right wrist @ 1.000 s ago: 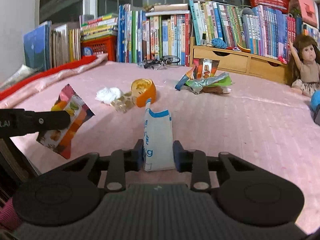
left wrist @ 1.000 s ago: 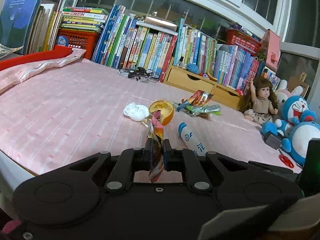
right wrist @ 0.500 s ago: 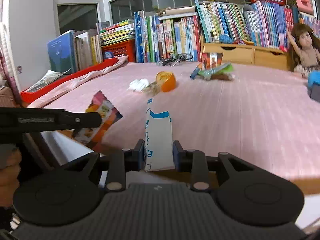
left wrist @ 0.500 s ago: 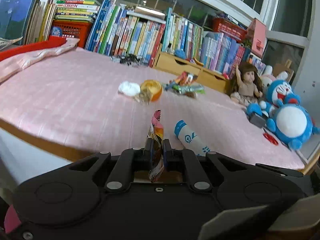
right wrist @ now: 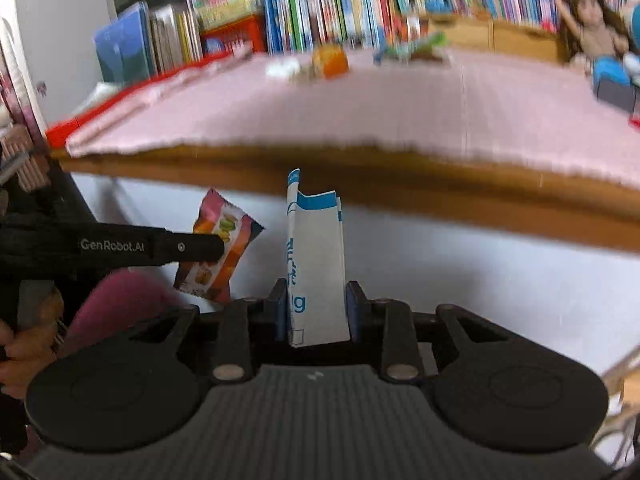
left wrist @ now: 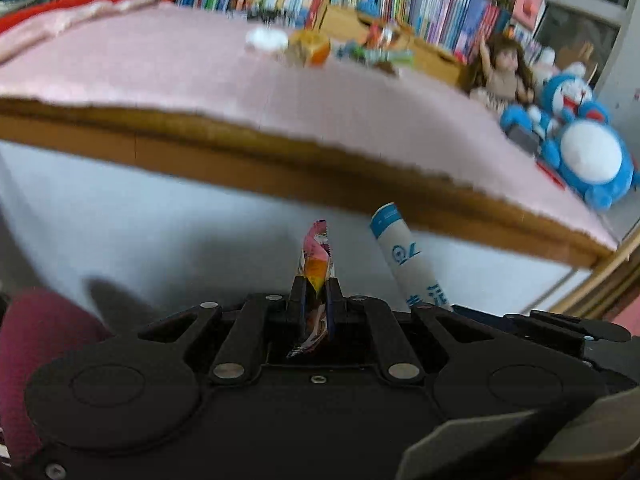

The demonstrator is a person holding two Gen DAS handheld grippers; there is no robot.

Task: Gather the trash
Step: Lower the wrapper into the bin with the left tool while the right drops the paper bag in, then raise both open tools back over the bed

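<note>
My left gripper (left wrist: 316,294) is shut on a colourful snack wrapper (left wrist: 316,256), seen edge-on between its fingers. From the right wrist view the same wrapper (right wrist: 222,246) hangs flat from the left gripper's finger (right wrist: 192,246). My right gripper (right wrist: 316,304) is shut on a white and blue carton (right wrist: 316,260), which also shows in the left wrist view (left wrist: 404,256). Both grippers are off the bed, below its wooden edge (left wrist: 280,152). On the pink cover lie an orange cup (left wrist: 316,46), a white crumpled tissue (left wrist: 266,38) and several wrappers (left wrist: 376,50).
A row of books (right wrist: 360,4) and a wooden drawer box (right wrist: 492,36) line the far side of the bed. A doll (left wrist: 500,76) and blue plush toys (left wrist: 588,152) sit at the right. A person's hand (right wrist: 24,344) and a maroon sleeve (right wrist: 116,304) show at lower left.
Both grippers have drawn back from over the bed and sunk below its edge, each keeping its item. The bed surface now appears higher and farther in both views.
</note>
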